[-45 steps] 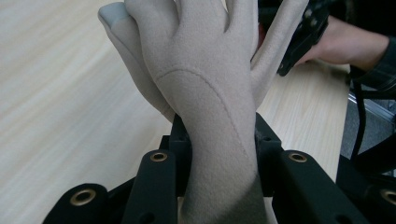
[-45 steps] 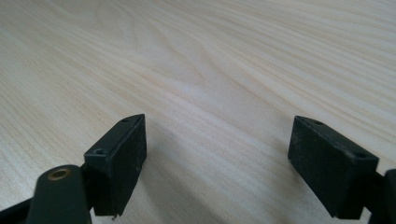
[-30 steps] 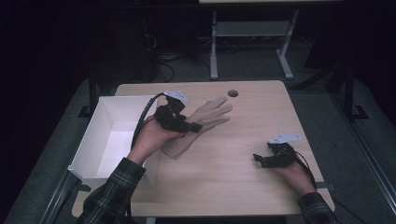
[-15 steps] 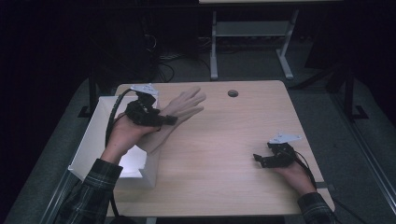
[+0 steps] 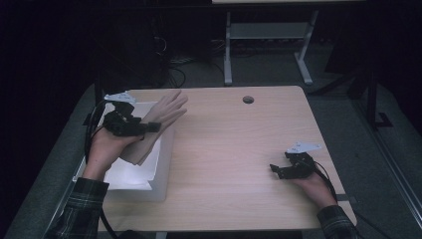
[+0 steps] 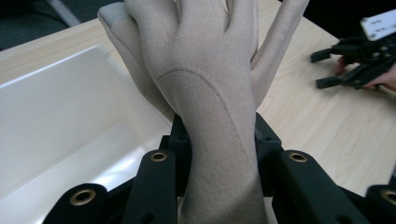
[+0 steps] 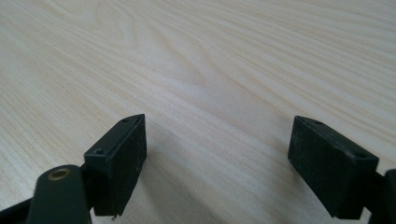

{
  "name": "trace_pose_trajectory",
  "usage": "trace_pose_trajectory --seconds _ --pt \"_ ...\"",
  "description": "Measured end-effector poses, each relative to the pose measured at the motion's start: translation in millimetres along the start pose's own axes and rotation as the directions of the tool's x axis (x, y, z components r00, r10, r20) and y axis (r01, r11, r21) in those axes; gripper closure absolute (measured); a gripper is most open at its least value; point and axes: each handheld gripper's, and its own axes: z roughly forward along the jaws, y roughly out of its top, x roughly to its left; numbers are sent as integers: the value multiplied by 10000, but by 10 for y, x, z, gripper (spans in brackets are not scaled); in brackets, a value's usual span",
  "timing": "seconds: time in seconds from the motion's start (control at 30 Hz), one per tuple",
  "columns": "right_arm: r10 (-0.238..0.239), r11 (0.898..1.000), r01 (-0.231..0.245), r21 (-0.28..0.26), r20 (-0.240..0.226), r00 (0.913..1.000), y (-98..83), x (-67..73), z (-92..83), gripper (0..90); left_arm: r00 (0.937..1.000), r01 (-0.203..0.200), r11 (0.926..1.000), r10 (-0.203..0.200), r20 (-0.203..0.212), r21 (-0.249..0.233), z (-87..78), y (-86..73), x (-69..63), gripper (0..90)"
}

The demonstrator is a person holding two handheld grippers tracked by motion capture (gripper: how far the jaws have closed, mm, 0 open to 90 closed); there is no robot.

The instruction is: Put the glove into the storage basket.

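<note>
The glove, beige and soft, is pinched across its wrist part by the left gripper, whose jaws press in on it from both sides; in the left gripper view the cuff runs down between the two black pads and the fingers fan upward and away from them. In the high view the glove hangs in the air with its fingers pointing toward the table's far side, its cuff end over the white bin and its fingertips out past the bin's far right corner. Gripping it at the narrow wrist, rather than at the loose fingers, likely gives a firm hold and lets the whole length hang free, which would suit lowering it into the bin cuff first. The bin sits at the left edge of the table, within easy reach of that hand. The right gripper rests low on the table near its right front, well apart from the glove, its jaws spread with only bare wood between them, seemingly waiting its turn.
</note>
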Motion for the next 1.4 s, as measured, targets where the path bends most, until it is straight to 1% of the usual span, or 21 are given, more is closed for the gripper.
trace_pose_trajectory --seconds 0.13,0.2,0.27,0.33,0.4,0.53,0.6,0.63,0.8,0.83,0.9,0.93,1.03,1.2,1.3,1.33,1.4 --pt "-4 10000 4 -6 2 10000 0 0 0 190 9988 319 9995 -320 -378 -43 -51 -120 100 681" --pt "-1 10000 1 0 4 10000 0 0 0 190 9971 481 9988 -482 -589 -30 -66 -184 144 681" --pt "0 10000 0 -13 2 10000 -1 0 1 190 9953 564 9984 -555 -793 83 -77 -254 197 681" --pt "3 10000 -3 -8 3 10000 -1 0 1 190 9937 682 9976 -671 -898 89 -72 -309 232 681" --pt "-14 10000 14 -5 8 10000 -1 -1 1 191 9917 749 9971 -727 -1061 167 -58 -371 272 681" --pt "-2 10000 2 -7 1 10000 -1 0 1 190 9854 931 9952 -876 -1461 313 -13 -494 340 680" --pt "-10 10000 10 -6 5 10000 -1 -1 1 191 9834 1025 9938 -948 -1549 427 26 -566 378 681" --pt "-14 10000 14 -2 3 10000 0 -1 0 190 9814 1135 9926 -1052 -1609 429 50 -598 388 680" --pt "-7 10000 7 -4 4 10000 -1 0 1 190 9765 1317 9892 -1181 -1803 650 166 -746 456 680" --pt "-12 10000 12 -3 4 10000 0 -1 1 190 9743 1386 9874 -1220 -1891 767 205 -781 465 680" --pt "-12 10000 12 4 3 10000 0 -1 0 190 9744 1369 9861 -1169 -1921 945 269 -837 490 680" --pt "-10 10000 10 4 3 10000 0 -1 0 190 9733 1446 9848 -1241 -1931 960 309 -866 494 680" --pt "-10 10000 10 3 4 10000 0 0 0 191 9719 1501 9813 -1241 -2001 1203 404 -930 514 680" --pt "-16 10000 16 10 3 10000 0 -1 0 190 9697 1560 9727 -1177 -2139 1720 571 -1029 553 678" --pt "-12 10000 12 7 5 10000 0 -1 0 190 9682 1553 9678 -1093 -2251 1982 623 -1047 556 675" --pt "-14 10000 14 11 2 10000 0 -1 0 191 9680 1606 9665 -1146 -2234 2000 630 -1047 552 674" --pt "-13 10000 13 9 2 10000 0 -1 0 190 9693 1606 9651 -1147 -2175 2070 645 -1052 563 664"
